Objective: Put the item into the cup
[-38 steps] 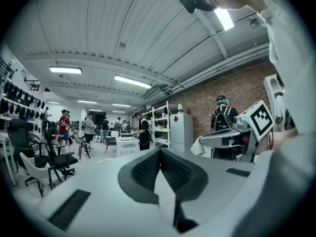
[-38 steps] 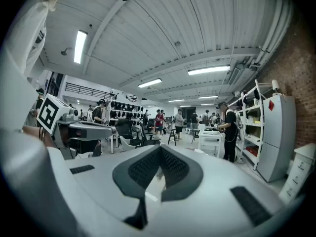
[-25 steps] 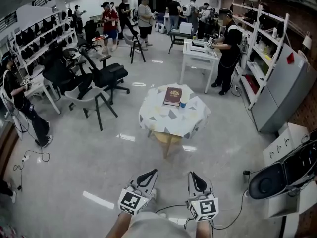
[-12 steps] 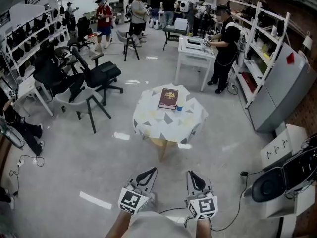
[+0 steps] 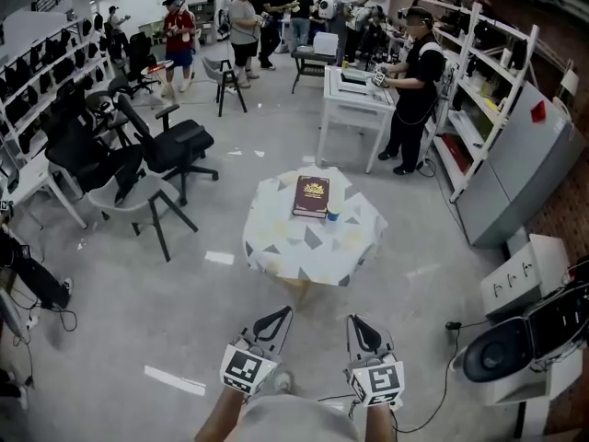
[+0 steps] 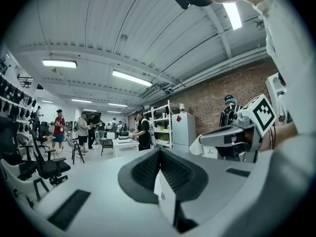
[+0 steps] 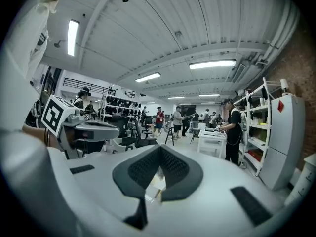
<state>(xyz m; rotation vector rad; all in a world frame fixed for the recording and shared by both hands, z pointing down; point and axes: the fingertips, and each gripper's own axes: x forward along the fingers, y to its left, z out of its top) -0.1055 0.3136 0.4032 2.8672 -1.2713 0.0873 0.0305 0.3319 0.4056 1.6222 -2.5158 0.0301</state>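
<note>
- Down at the head view's lower edge we hold the left gripper (image 5: 283,315) and the right gripper (image 5: 353,321) side by side, well short of the table (image 5: 276,256).
- Each gripper's jaws are pressed together with nothing between them.
- A book (image 5: 312,195) lies toward the tabletop's far edge, and the cup (image 5: 333,214) stands just beside its near right corner.
- From here we cannot pick out the item, perhaps because it is too small.

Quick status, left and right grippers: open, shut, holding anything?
Left gripper: shut, jaw tips together, nothing held.
Right gripper: shut, jaw tips together, nothing held.
</note>
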